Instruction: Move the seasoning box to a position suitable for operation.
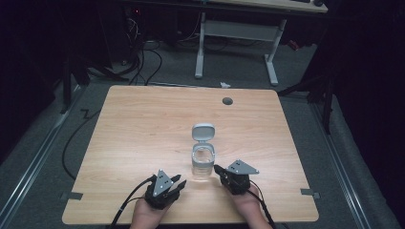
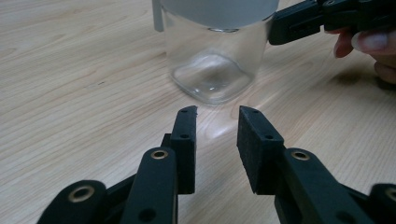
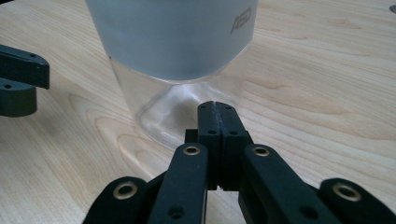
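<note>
A clear glass jar (image 1: 203, 164) with a frosted grey collar and a flip lid (image 1: 203, 131) standing open at its 12 o'clock side is seen upright on the wooden desk (image 1: 143, 124), slightly toward 6 o'clock from the desk's centre; the lettering "ASD" (image 3: 243, 19) is read on the collar in the right gripper view. The left tool (image 1: 177, 182) is held near the desk's 6 o'clock edge, at about 8 o'clock from the jar and just beside it; its jaws are parted with nothing between them, and in the left gripper view its pads (image 2: 184, 140) point at the jar's base (image 2: 212, 81) without touching it. The right tool (image 1: 218, 169) is placed at about 4 o'clock from the jar, very close to the glass; contact cannot be confirmed; its jaws are pressed together with nothing gripped, as shown in the right gripper view (image 3: 217, 112). A round grey grommet (image 1: 227, 100) is noted near the desk's 12 o'clock edge; a white-legged table frame (image 1: 236, 47) stands on the floor beyond.
</note>
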`<state>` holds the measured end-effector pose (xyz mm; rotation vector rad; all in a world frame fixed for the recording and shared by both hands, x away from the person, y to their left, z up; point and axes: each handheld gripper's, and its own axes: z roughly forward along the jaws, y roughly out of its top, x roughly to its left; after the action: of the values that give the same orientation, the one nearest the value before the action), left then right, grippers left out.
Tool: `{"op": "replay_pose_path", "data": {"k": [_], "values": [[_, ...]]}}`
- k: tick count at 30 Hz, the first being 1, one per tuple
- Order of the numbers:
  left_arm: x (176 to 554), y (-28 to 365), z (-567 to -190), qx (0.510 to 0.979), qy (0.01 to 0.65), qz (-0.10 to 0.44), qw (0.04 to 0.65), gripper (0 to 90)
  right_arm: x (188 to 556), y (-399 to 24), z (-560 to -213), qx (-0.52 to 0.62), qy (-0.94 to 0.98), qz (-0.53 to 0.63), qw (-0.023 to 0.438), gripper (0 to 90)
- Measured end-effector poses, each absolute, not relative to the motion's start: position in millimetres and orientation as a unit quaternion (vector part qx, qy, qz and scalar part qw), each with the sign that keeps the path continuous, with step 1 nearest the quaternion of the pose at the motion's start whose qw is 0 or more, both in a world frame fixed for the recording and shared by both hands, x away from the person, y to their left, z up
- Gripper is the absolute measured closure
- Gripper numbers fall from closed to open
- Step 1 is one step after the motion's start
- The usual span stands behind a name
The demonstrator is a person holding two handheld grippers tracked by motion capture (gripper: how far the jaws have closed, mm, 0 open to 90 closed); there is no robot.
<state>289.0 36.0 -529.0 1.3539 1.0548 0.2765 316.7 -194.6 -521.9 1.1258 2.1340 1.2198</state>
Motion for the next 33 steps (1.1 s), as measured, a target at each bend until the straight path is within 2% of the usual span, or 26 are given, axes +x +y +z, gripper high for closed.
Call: {"op": "replay_pose_path", "data": {"k": [9, 15, 20, 27, 33], "values": [[297.4, 1.9, -527.4, 0.595, 0.454, 0.099, 0.656, 72.0, 312.4, -205.1, -520.3, 0.413, 0.762, 0.445, 0.227, 87.7], [302.8, -20.0, -528.8, 0.6, 0.454, 0.096, 0.651, 81.6, 318.9, -218.4, -510.8, 0.418, 0.744, 0.467, 0.233, 90.0], [306.2, -26.6, -531.9, 0.596, 0.459, 0.1, 0.651, 88.7, 339.2, -222.4, -502.7, 0.426, 0.737, 0.47, 0.235, 90.0], [308.0, -25.1, -532.0, 0.579, 0.47, 0.099, 0.659, 90.0, 373.4, -215.4, -483.3, 0.433, 0.727, 0.467, 0.257, 90.0], [309.9, -24.4, -532.0, 0.578, 0.477, 0.1, 0.655, 90.0, 388.4, -207.9, -474.5, 0.432, 0.724, 0.467, 0.266, 90.0]]}}
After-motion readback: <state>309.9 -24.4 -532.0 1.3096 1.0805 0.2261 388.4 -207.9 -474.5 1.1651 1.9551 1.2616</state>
